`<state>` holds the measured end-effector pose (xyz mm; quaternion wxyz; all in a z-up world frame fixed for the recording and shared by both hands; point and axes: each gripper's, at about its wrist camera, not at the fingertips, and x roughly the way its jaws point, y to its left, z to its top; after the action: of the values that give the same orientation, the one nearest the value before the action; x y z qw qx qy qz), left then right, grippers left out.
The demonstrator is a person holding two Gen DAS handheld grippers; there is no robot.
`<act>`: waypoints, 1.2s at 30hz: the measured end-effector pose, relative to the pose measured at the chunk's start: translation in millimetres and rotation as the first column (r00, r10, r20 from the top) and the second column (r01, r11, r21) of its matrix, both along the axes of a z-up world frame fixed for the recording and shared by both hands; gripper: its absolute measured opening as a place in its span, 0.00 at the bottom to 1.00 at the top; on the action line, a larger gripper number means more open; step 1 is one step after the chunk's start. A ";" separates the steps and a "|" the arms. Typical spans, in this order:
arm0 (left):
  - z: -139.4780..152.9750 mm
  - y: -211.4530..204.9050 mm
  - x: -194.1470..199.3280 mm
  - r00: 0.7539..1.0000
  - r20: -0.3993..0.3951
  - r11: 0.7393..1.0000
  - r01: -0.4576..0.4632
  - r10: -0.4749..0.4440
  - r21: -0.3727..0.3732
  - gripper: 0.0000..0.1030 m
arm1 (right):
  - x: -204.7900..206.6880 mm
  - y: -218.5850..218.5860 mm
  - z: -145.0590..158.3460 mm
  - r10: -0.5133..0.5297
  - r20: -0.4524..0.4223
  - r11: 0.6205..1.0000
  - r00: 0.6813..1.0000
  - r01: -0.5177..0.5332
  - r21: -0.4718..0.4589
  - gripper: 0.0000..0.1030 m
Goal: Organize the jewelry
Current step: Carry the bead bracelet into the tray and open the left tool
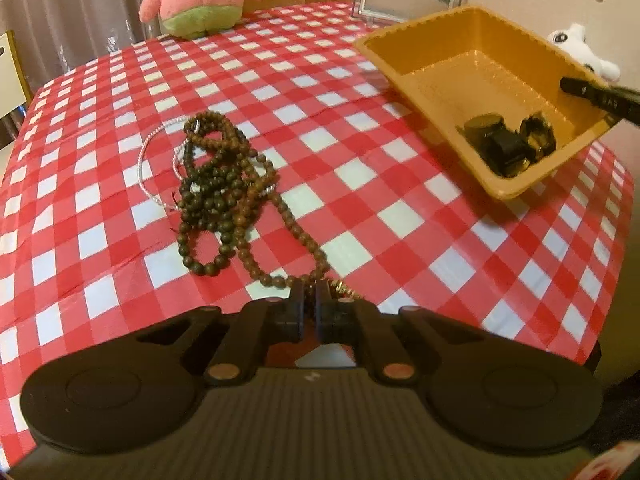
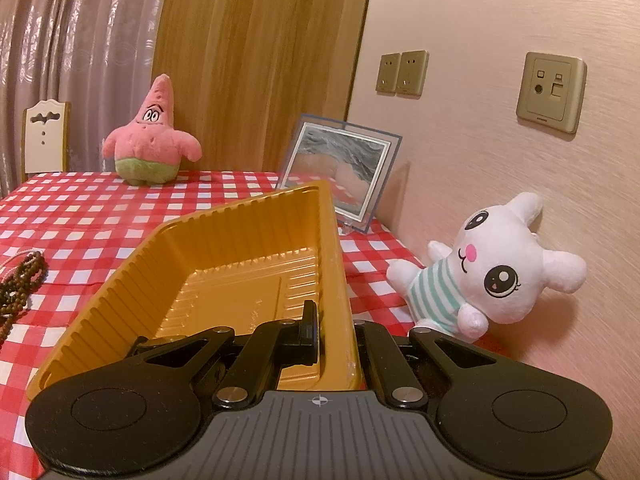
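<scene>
Here, a wooden bead necklace (image 1: 240,200) is pinched by the left gripper (image 1: 308,300) — best lifted slowly — while the tilted orange tray (image 2: 224,264) is clamped at its rim by the right gripper (image 2: 332,332).

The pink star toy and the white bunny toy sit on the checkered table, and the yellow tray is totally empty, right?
Not quite. The yellow tray isn't empty: the left wrist view shows a few dark pieces lying in its low corner. The rest is right: pink star toy and white bunny toy sit on the checkered table.

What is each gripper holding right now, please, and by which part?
Left gripper pinches the bead necklace at its near end; right gripper clamps the tilted orange tray by its side wall.
</scene>
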<state>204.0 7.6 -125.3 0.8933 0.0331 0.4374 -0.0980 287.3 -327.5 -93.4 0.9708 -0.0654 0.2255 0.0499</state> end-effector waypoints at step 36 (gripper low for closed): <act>107.8 -61.1 47.7 0.952 0.288 0.973 0.154 -0.101 -0.170 0.04 | 2.2 4.7 4.2 0.010 0.011 1.000 1.000 -0.010 0.013 0.04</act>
<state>251.6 -53.6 -17.5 0.9365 -0.0107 0.2936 -0.1914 289.5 -322.9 -89.2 0.9721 -0.0606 0.2197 0.0558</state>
